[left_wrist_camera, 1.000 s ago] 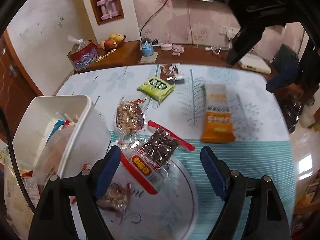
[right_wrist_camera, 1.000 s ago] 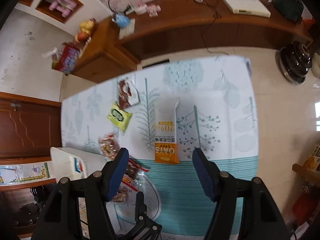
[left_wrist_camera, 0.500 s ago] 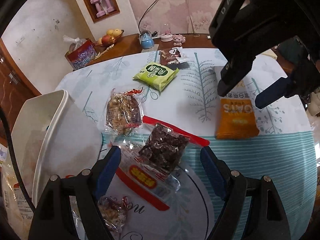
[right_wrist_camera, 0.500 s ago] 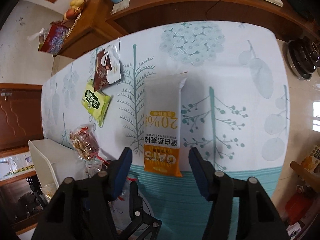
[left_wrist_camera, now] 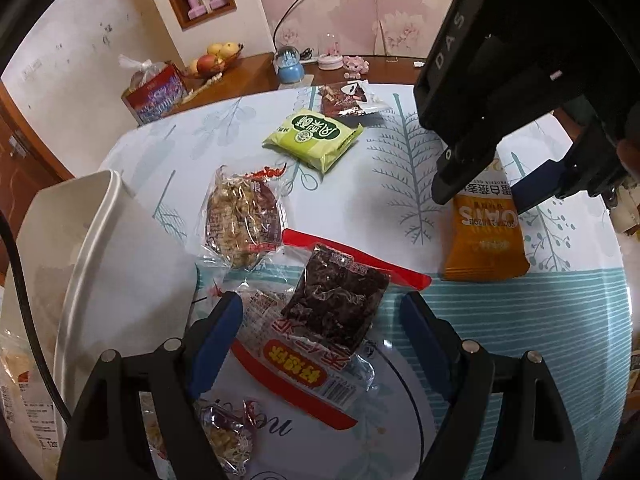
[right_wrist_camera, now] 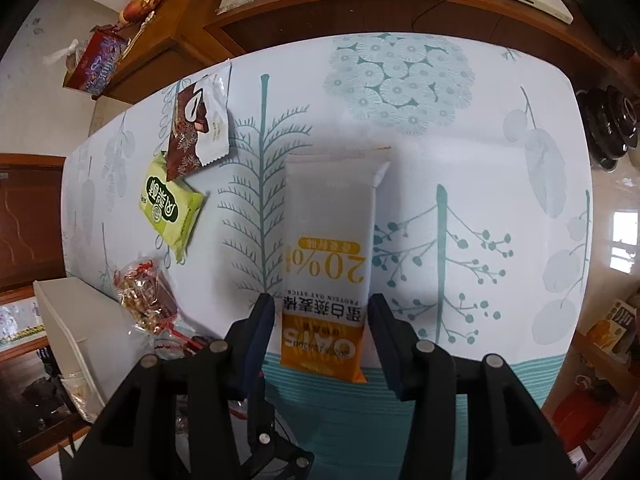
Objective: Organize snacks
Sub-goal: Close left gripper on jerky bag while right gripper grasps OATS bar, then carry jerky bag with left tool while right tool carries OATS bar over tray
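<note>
Between right claw (right_wrist_camera: 320, 322) fingers: oat bar (right_wrist_camera: 326, 264), jaws just closing, not yet pressing.
Left claw (left_wrist_camera: 322, 322): released over dark snack pack (left_wrist_camera: 336, 300).

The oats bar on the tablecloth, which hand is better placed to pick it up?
Right. The right gripper already straddles the oats bar, closing in, not yet pressing. The left gripper hangs open over the dark snack packet.

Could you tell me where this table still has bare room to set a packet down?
The widest free patch is the tablecloth right of the oat bar packet and beyond its far end. A narrower strip lies between that packet and the green packet. Near the white bin it is crowded: the nut packet and the dark snack packet.
</note>
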`<state>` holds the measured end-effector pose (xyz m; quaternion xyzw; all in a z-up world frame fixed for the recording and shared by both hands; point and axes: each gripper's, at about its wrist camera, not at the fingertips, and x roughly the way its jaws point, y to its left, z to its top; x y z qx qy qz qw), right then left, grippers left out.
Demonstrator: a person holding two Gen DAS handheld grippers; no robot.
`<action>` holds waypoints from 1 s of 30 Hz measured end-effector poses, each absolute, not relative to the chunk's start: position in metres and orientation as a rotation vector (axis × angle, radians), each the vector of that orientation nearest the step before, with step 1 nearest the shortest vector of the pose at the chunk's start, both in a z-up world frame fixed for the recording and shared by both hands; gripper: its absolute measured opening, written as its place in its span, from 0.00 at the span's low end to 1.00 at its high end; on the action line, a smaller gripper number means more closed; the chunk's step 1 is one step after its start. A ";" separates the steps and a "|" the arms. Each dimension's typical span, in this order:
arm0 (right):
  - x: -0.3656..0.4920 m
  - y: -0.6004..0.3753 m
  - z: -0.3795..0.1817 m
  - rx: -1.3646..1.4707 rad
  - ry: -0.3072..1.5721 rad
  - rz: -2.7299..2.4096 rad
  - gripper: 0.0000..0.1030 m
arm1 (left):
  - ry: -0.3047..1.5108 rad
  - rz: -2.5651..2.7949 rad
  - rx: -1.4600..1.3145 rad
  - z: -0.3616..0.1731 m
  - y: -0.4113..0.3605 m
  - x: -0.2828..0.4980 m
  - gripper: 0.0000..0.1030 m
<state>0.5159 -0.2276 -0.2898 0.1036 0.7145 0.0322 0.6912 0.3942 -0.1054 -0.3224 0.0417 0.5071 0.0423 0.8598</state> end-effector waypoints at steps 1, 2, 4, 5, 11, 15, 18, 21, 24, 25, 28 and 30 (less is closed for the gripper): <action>0.516 -0.225 -0.289 0.218 1.593 0.068 0.47 | 1.068 0.088 0.078 -0.322 -0.105 0.395 0.78; 0.517 -0.221 -0.289 0.195 1.588 0.065 0.47 | 1.069 0.083 0.073 -0.323 -0.104 0.395 0.75; 0.517 -0.218 -0.289 0.166 1.585 0.056 0.45 | 1.063 0.061 0.075 -0.322 -0.106 0.395 0.67; 0.516 -0.216 -0.289 0.143 1.579 0.050 0.43 | 1.060 0.053 0.083 -0.322 -0.107 0.395 0.65; 0.512 -0.213 -0.288 0.112 1.550 0.069 0.39 | 1.062 0.032 0.101 -0.321 -0.111 0.395 0.57; 0.502 -0.218 -0.288 0.134 1.549 0.066 0.38 | 1.073 0.030 0.120 -0.319 -0.112 0.393 0.55; 0.494 -0.225 -0.288 0.154 1.552 0.053 0.38 | 1.086 0.025 0.124 -0.318 -0.113 0.386 0.54; 0.481 -0.235 -0.288 0.178 1.563 0.043 0.38 | 1.096 0.019 0.126 -0.316 -0.113 0.380 0.53; 0.468 -0.245 -0.285 0.197 1.570 0.036 0.38 | 1.101 0.014 0.128 -0.313 -0.115 0.372 0.52; 0.463 -0.247 -0.284 0.197 1.571 0.030 0.38 | 1.098 0.014 0.134 -0.311 -0.116 0.368 0.52; 0.446 -0.253 -0.277 0.178 1.569 0.022 0.38 | 1.087 0.005 0.149 -0.304 -0.121 0.356 0.52; 0.432 -0.258 -0.272 0.181 1.568 0.021 0.38 | 1.084 0.000 0.156 -0.299 -0.123 0.347 0.52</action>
